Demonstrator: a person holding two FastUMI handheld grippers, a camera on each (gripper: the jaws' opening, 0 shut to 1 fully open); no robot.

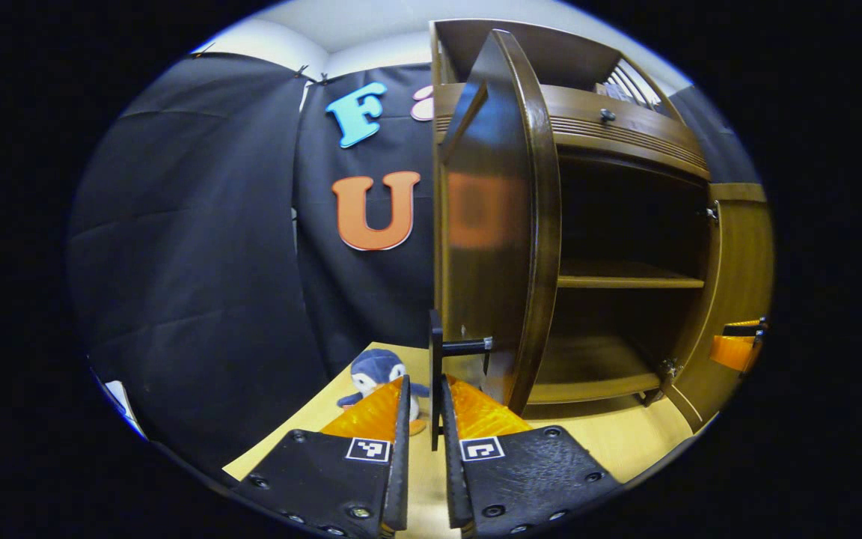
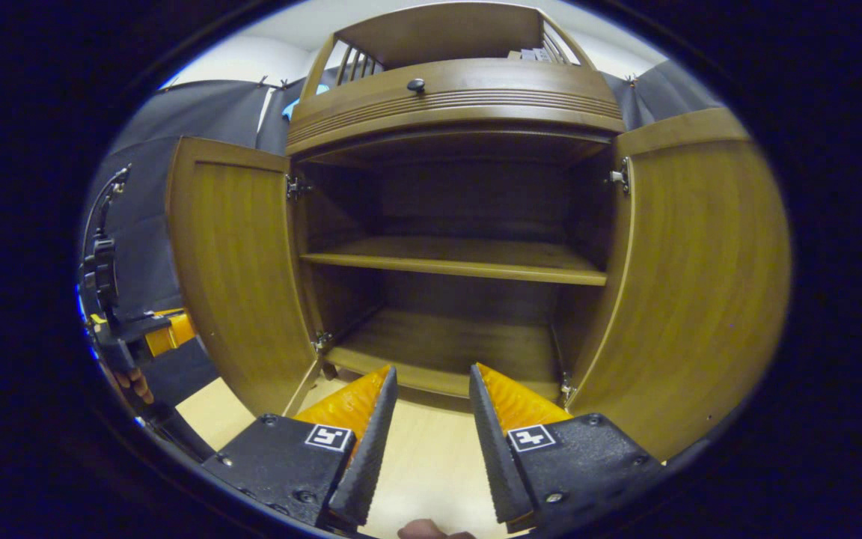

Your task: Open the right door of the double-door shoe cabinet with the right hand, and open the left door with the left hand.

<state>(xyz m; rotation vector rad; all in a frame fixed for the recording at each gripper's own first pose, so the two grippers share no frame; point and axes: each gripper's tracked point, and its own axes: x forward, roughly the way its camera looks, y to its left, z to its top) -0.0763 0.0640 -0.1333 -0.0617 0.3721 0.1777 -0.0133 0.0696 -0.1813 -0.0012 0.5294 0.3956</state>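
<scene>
The wooden shoe cabinet point(image 2: 461, 90) has both doors swung wide, showing two bare shelves. The left door point(image 1: 494, 224) appears edge-on in the left gripper view, and its dark bar handle point(image 1: 435, 352) stands upright between the fingers of my left gripper point(image 1: 425, 382). The jaws are narrowly open: the bar lies against the right finger with a gap to the left one. My right gripper point(image 2: 431, 368) is open before the lower shelf with nothing between its fingers. The right door point(image 2: 700, 284) stands apart to its right. The left door point(image 2: 240, 277) and left gripper point(image 2: 158, 329) are at that view's left edge.
A blue and white penguin plush point(image 1: 371, 374) sits on the light wooden floor point(image 1: 610, 442) just beyond my left fingertips. A drawer with a small knob point(image 2: 416, 84) tops the cabinet. Black cloth walls point(image 1: 199, 262) close in the left side. The right gripper point(image 1: 738, 348) appears beside the right door.
</scene>
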